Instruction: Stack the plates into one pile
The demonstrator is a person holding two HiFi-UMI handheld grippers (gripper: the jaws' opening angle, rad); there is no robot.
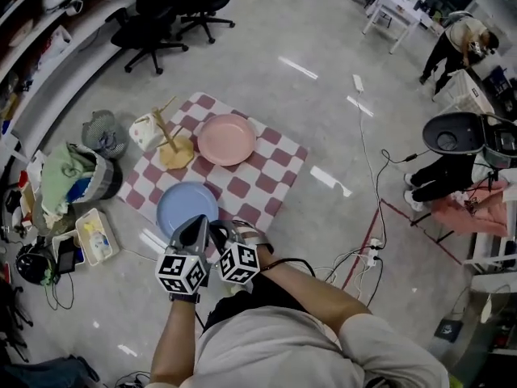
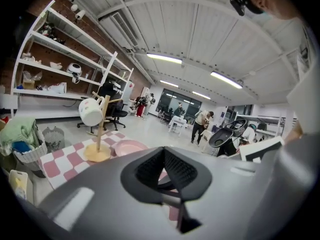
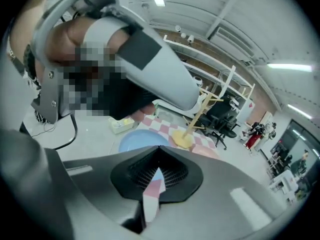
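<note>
The blue plate (image 1: 186, 204) lies on the near part of a checked cloth (image 1: 242, 186) on the floor. The pink plate (image 1: 226, 139) lies apart from it, on the far part of the same cloth, just beside a wooden stand (image 1: 174, 148) that carries a white mug (image 1: 145, 132). The plates are not yet in one pile. The left gripper (image 1: 196, 219) and the right gripper (image 1: 216, 226) are side by side over the near rim of the blue plate, raised above the floor. Each has its jaws closed together, with nothing held between them.
</note>
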